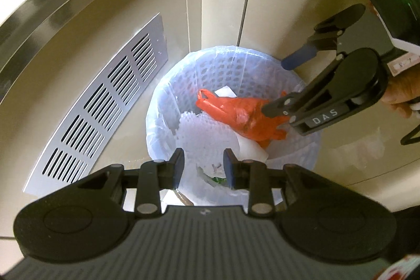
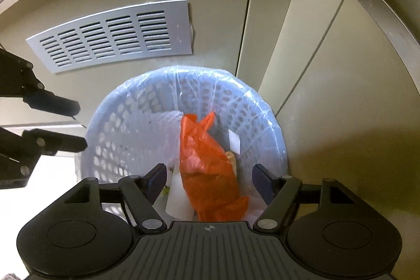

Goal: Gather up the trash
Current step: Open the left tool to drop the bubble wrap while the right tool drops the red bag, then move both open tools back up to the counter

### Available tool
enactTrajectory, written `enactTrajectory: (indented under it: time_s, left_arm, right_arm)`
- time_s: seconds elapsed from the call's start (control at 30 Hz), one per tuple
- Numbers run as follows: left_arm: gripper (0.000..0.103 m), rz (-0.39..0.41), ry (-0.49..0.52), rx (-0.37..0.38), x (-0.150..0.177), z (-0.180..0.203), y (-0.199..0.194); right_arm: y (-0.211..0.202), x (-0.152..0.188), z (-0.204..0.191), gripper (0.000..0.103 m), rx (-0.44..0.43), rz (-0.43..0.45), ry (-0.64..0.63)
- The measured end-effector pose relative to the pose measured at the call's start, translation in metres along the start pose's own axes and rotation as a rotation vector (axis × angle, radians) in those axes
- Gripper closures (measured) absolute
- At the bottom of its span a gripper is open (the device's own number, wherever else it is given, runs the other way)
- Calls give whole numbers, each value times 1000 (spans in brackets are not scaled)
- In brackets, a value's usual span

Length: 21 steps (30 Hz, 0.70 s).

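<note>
Orange crinkly plastic bag [image 1: 237, 113] sits inside the white mesh bin [image 1: 168, 99] with a clear liner. In the left wrist view the left gripper [image 1: 203, 167] hangs above the near rim with its jaws a narrow gap apart and nothing between them, the bag lying further in. The right gripper [image 1: 281, 87] comes in from the right, jaws spread wide, its lower finger just over the bag's tail but not pinching it. A hand [image 1: 401, 93] shows only here.

Right wrist view: the right gripper [image 2: 210, 181] straddles the bag [image 2: 207, 169], pads clear on both sides, so the bag lies loose in the bin [image 2: 118, 122]. This angle also shows a brownish scrap [image 2: 232, 159] beside it, and the left gripper [image 2: 78, 125] at the left rim. Slotted metal vent plate [image 2: 115, 38] on the beige wall behind
</note>
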<state>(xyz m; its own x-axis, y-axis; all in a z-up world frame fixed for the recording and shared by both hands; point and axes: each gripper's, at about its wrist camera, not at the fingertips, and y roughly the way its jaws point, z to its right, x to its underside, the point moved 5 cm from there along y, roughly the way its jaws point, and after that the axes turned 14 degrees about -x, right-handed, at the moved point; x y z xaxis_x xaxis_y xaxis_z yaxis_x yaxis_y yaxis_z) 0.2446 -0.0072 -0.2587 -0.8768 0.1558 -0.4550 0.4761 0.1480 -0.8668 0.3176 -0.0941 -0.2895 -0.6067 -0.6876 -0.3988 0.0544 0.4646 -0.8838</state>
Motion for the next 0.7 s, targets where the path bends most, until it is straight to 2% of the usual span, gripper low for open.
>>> enactTrajectory:
  time_s: [0.3, 0.7]
  left_arm:
    - [75, 22, -59, -24, -1, -2, -21]
    - [71, 126, -164, -86, -24, -20, -88]
  right_arm:
    - [-21, 9, -18, 31, -4, 3, -5]
    - [-98, -15, -57, 31, 12, 147, -69]
